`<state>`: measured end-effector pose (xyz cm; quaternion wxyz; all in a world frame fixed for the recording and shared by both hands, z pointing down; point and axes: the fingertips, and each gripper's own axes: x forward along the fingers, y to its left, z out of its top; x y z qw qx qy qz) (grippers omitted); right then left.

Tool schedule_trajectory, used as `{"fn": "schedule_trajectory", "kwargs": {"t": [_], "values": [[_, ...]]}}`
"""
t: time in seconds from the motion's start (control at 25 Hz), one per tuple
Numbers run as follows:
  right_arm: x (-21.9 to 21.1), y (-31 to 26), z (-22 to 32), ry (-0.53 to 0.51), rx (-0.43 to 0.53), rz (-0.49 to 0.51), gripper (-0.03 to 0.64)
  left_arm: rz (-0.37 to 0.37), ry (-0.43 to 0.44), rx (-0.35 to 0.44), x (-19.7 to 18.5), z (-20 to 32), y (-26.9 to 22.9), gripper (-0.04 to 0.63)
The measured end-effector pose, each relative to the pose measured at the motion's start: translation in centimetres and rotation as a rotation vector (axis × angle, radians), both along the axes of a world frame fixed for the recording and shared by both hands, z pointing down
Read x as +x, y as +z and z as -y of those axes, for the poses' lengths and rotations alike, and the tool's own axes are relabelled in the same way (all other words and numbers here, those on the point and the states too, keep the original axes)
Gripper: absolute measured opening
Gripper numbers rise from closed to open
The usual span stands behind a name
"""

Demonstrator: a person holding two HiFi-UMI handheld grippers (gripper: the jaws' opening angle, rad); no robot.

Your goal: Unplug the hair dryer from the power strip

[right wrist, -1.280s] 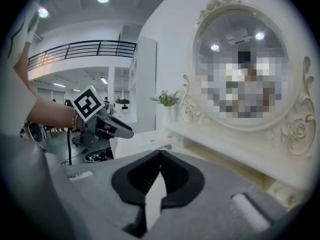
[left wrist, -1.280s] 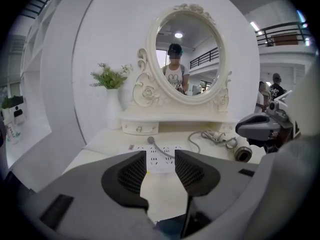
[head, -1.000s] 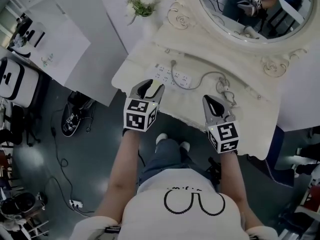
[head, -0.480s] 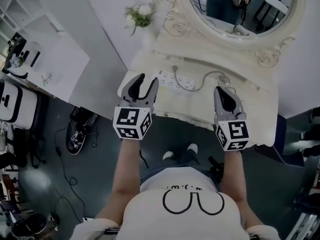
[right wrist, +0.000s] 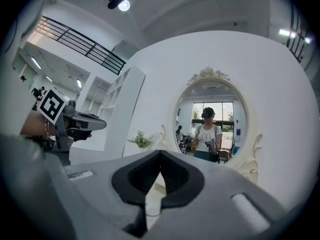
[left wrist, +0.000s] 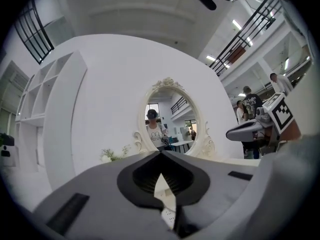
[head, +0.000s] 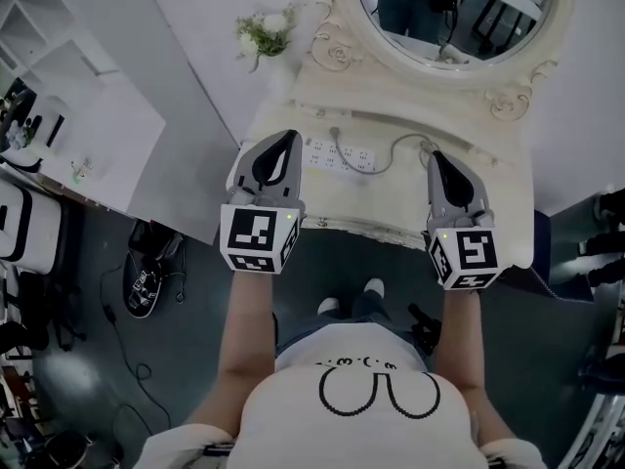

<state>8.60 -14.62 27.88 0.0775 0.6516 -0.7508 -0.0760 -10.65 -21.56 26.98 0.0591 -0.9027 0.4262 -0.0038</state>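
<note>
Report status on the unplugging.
Left gripper jaws just closed, empty; right gripper shut, empty. Cord runs into power strip; hair dryer not in view. Nothing between jaws and strip.

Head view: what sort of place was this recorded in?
Probably a staged dressing corner in a larger workspace: ornate cream vanity with oval mirror, power strip on it, cabled gear on the grey floor beside.

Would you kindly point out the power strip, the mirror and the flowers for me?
power strip (head: 361,156): head view, on its white socket face.
mirror (head: 449,13): head view, on the glass inside the oval frame.
flowers (head: 269,27): head view, on the white blooms.
</note>
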Motion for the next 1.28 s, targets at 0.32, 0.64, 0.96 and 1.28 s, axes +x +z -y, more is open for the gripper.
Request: {"fn": "schedule_trajectory", "kwargs": {"t": [0.32, 0.64, 0.96, 1.28], "values": [[0.5, -1.5, 0.4, 0.018, 0.023, 0.012, -0.003, -0.079, 0.014, 0.034, -0.5, 0.6, -1.5, -0.003], [0.1, -2.0, 1.1, 0.005, 0.010, 0.002, -0.003, -0.079, -0.016, 0.070, -1.1, 1.4, -2.4, -0.003], [0.3, -2.5, 1.9, -0.007, 0.010, -0.009, -0.003, -0.068, -0.012, 0.082, -0.7, 2.0, -2.7, -0.003], [0.9, -2.5, 2.3, -0.010, 0.007, -0.005, -0.003, -0.050, -0.009, 0.080, -0.3, 2.2, -2.6, -0.003]]}}
